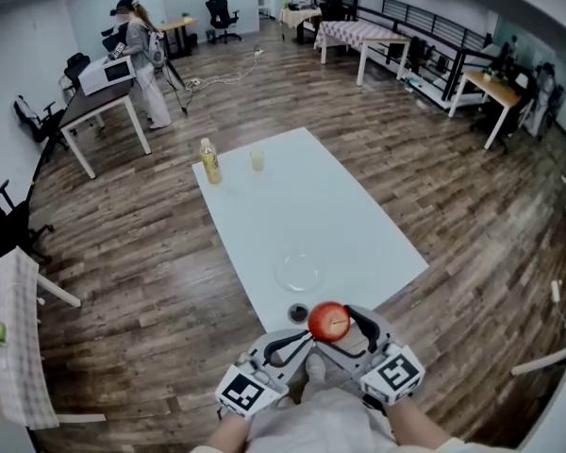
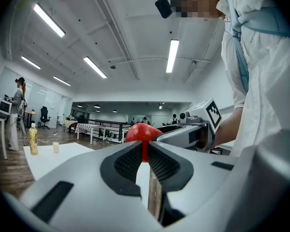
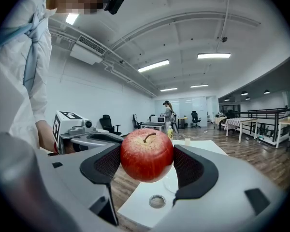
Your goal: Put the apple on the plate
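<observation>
the right tongs (image 3: 147,162) are clenched on the red apple (image 3: 146,154), which sits stem up between both pads, held in the air at the nearest edge of the white table (image 1: 292,206). the left tongs (image 2: 146,154) are just beside them on the apple's left, their jaws pressed together with nothing between. the clear plate (image 1: 279,274) lies on the table just ahead of both tongs and apart from the apple, a small round ring (image 1: 298,313) lies between the plate and the tongs, and a bottle (image 1: 209,161) and a cup (image 1: 257,159) stand well beyond.
</observation>
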Motion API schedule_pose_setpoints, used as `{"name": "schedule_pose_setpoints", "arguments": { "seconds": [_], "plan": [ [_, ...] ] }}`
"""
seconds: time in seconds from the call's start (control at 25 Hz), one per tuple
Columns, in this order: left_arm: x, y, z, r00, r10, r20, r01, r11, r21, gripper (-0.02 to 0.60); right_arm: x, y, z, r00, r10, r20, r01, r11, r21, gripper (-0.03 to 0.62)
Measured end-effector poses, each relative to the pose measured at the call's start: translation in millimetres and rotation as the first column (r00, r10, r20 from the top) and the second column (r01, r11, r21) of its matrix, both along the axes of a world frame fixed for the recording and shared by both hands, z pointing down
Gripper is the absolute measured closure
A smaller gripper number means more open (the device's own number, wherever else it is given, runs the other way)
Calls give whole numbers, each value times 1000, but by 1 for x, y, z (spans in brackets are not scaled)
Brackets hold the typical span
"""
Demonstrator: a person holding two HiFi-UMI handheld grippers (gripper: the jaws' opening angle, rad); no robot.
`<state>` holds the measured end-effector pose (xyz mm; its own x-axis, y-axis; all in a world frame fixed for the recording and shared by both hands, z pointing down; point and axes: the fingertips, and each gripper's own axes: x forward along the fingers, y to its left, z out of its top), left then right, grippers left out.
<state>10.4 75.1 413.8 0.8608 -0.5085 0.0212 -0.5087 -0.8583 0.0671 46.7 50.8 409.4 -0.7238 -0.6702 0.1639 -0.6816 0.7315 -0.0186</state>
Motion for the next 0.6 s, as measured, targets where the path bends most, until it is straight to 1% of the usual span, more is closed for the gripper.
{"name": "schedule_pose_setpoints", "arguments": {
  "seconds": [0.12,0.28,0.48,0.6],
  "plan": [
    [3,-17,-2,1000,-18,-8,18,1000,-9,546,3,-18,-2,1000,-23,3,23,1000,8,249],
    [10,-36,2,999,-35,-2,35,999,-21,546,9,-38,1,999,-42,15,42,999,-8,249],
    [12,-57,7,997,-71,-39,68,996,-61,547,11,-60,7,997,-76,5,76,997,-27,249],
    [12,-66,10,995,-87,-40,83,994,-75,548,10,-70,9,996,-93,15,93,995,-33,249]
  ]
}}
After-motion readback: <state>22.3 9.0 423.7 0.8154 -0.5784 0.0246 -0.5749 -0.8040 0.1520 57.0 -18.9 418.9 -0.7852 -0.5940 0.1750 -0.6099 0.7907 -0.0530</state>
